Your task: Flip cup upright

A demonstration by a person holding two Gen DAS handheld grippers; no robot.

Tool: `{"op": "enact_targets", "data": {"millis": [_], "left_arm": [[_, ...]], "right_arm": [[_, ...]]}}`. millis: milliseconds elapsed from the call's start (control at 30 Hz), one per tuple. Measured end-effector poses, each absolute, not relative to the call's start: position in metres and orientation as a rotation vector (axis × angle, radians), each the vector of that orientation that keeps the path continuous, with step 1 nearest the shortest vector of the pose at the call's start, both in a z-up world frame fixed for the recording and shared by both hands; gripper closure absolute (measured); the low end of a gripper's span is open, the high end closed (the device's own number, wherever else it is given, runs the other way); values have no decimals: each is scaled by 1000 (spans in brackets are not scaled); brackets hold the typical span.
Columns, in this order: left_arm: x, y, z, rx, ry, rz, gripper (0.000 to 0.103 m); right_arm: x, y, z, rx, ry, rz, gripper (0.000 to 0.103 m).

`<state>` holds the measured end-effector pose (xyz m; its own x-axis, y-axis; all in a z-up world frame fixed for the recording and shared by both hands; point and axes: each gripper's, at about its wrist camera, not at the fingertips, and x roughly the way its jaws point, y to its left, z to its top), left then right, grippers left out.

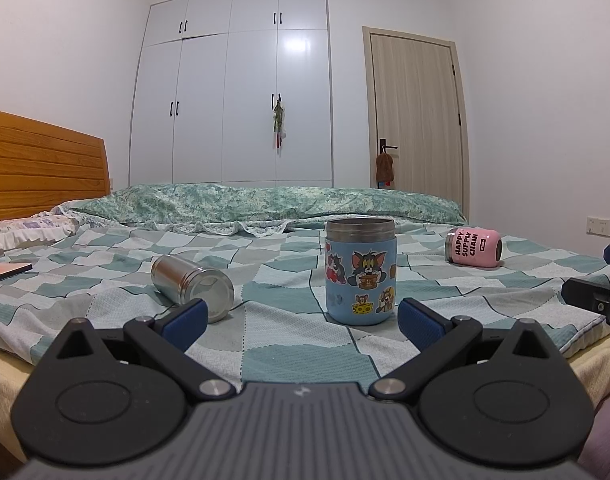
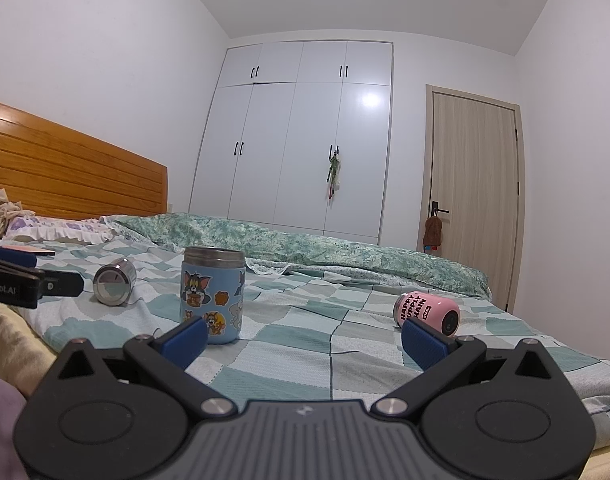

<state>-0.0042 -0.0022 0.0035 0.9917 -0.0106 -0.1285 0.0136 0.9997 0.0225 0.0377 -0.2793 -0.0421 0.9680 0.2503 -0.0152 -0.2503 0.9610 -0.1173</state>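
A blue cartoon cup [image 1: 361, 272] stands upright on the bed [image 1: 285, 344], mouth up; it also shows in the right wrist view [image 2: 213, 294]. A steel cup [image 1: 193, 284] lies on its side to its left, seen too in the right wrist view [image 2: 113, 281]. A pink cup [image 1: 473, 247] lies on its side at the right, closer in the right wrist view [image 2: 427, 308]. My left gripper [image 1: 301, 320] is open and empty, just short of the blue cup. My right gripper [image 2: 305, 338] is open and empty, its right finger near the pink cup.
A folded green quilt [image 1: 265, 202] lies across the far side of the bed. A wooden headboard [image 1: 37, 164] and pillows are at the left. A pink book [image 1: 5, 272] lies at the left edge. A white wardrobe [image 1: 233, 92] and a door [image 1: 417, 112] stand behind.
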Motion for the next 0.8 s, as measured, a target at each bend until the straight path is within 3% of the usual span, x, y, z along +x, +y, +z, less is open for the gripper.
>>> {"op": "enact_targets", "data": {"millis": [800], "left_arm": [[-4,-2,3,24,130,-13,0]], "right_arm": [[39,-279,-42,-123,7,254,0]]}}
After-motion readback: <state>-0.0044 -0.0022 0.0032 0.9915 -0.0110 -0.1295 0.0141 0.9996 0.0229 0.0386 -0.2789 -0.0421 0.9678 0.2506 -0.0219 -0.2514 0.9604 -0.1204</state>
